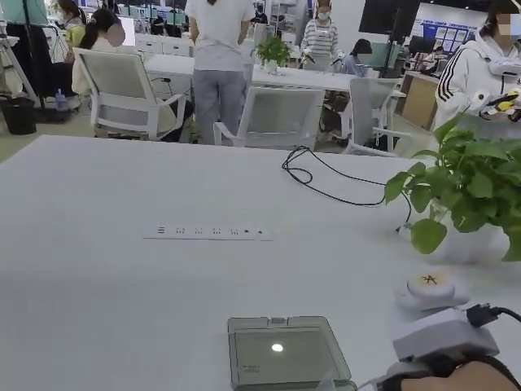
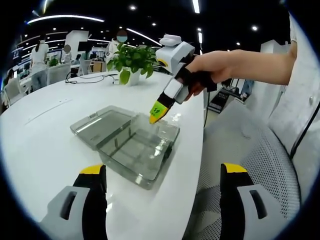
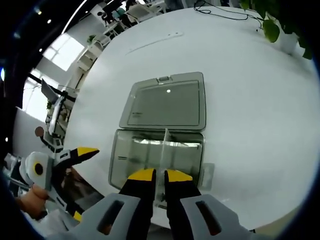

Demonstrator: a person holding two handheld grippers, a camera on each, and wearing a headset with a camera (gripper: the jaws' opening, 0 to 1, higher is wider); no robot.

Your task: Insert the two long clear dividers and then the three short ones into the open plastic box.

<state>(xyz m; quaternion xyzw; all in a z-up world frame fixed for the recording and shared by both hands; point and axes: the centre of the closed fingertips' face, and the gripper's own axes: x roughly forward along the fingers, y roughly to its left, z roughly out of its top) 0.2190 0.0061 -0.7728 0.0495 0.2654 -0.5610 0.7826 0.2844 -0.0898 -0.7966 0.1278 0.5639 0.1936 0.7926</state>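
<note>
The clear plastic box (image 3: 157, 155) lies open near the table's front edge, its hinged lid (image 3: 165, 105) flat on the table behind it. My right gripper (image 3: 160, 174) hovers over the box, shut on a thin clear divider (image 3: 164, 142) that stands on edge across the box's short width. In the left gripper view, the right gripper (image 2: 156, 114) points down over the box (image 2: 135, 147) with its yellow tips together. My left gripper (image 2: 163, 169) is open wide and holds nothing, just in front of the box. The lid (image 1: 281, 350) shows at the bottom of the head view.
A potted plant (image 1: 468, 187) stands at the right of the white table (image 1: 122, 269), with a black cable (image 1: 326, 175) beside it and a flush power strip (image 1: 207, 232) mid-table. A white mesh chair (image 2: 260, 165) is at the near edge. People and chairs are beyond the table.
</note>
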